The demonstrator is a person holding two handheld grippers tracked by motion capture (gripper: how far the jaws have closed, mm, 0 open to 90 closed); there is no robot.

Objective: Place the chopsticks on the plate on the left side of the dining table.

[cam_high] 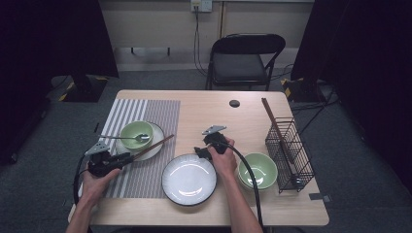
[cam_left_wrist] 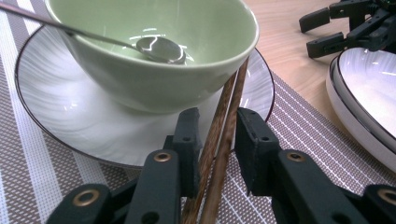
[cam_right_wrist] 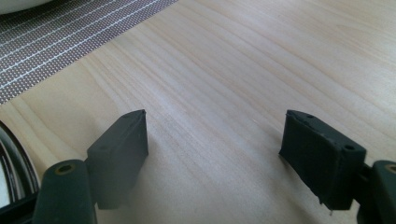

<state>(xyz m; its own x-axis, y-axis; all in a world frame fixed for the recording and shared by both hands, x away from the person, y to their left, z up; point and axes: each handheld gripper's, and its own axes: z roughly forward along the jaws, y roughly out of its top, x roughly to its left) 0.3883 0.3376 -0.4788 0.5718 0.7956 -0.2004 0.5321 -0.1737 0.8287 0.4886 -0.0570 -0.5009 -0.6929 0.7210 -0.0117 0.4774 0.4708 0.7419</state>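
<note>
Resting on the white plate's rim against the green bowl, the chopsticks lie between the left gripper's loosened jaws, the pads seemingly clear of them. They could roll off the rim (nothing braces them). The right gripper hangs released over the surface. Their far tips hide behind the bowl.

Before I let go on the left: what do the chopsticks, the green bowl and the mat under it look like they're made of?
Chopsticks: likely wood, brown with visible grain, matte. Green bowl: probably glazed ceramic, with a thick rim and sharp glossy highlights. Mat: looks like woven vinyl or fabric, a fine ribbed weave in grey and white stripes, matte. The bowl sits on a white plate, also glossy, probably ceramic.
</note>
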